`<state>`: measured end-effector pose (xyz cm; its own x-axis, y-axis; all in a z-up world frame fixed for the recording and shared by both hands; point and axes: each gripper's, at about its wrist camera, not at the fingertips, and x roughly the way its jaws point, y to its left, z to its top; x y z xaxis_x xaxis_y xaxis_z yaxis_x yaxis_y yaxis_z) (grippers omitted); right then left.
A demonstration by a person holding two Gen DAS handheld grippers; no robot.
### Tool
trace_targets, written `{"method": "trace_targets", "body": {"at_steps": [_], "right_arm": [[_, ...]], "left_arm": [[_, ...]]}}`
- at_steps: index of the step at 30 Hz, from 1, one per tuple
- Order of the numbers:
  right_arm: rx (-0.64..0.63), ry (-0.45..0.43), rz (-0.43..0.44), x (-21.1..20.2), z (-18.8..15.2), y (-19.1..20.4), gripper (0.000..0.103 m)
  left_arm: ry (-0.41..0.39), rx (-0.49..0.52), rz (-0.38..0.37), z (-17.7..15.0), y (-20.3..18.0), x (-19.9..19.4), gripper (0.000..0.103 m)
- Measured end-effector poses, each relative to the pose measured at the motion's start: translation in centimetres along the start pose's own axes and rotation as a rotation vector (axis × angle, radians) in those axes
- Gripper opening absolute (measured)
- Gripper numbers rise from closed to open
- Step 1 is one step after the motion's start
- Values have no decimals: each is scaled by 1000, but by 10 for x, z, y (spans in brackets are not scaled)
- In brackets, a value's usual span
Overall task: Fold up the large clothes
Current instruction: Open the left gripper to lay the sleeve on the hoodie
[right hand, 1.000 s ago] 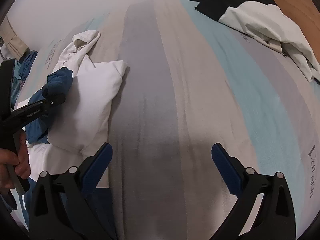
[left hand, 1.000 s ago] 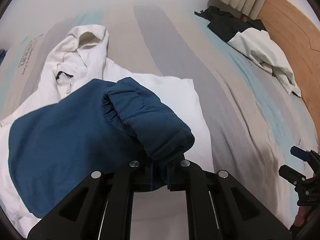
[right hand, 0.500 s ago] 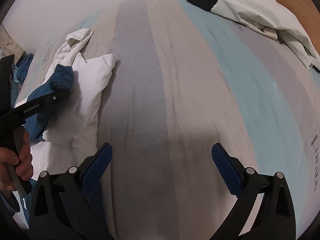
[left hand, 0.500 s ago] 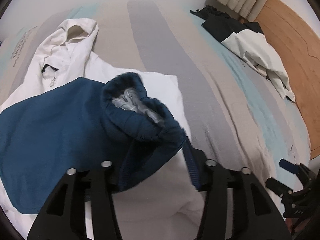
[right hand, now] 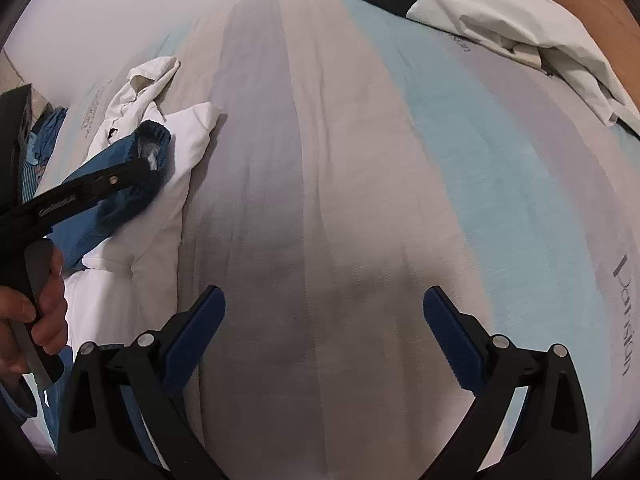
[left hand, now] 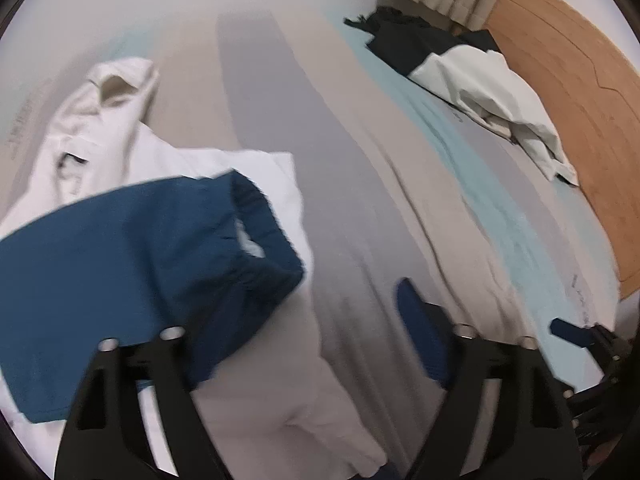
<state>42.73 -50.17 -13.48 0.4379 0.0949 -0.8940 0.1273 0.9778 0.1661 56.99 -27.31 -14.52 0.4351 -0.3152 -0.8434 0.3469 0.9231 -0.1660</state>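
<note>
The left claw (left hand: 304, 320) stands spread wide, its left finger against the blue sleeve cuff (left hand: 256, 240) without gripping it. The right claw (right hand: 324, 324) gapes over bare striped bedspread (right hand: 360, 160). The blue-and-white hooded jacket (left hand: 100, 248) lies at the bed's left; another black-and-white garment (right hand: 492, 20) lies near the wooden headboard (left hand: 572, 92).

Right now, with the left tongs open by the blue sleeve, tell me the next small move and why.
Probably pull the left tongs back clear of the sleeve. Its cuff lies folded over the white jacket, and the jaws stand wide apart, gripping nothing. The right tongs hover open over bare bedspread, so they seem free to take the next fold.
</note>
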Motion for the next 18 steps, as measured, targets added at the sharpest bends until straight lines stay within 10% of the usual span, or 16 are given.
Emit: {"method": "trace_targets", "body": {"at_steps": [18], "right_arm": [[-263,-86,111,10,73,158,95]], "left_arm": [[-2,-77,181,-1,168,-69,97]]}}
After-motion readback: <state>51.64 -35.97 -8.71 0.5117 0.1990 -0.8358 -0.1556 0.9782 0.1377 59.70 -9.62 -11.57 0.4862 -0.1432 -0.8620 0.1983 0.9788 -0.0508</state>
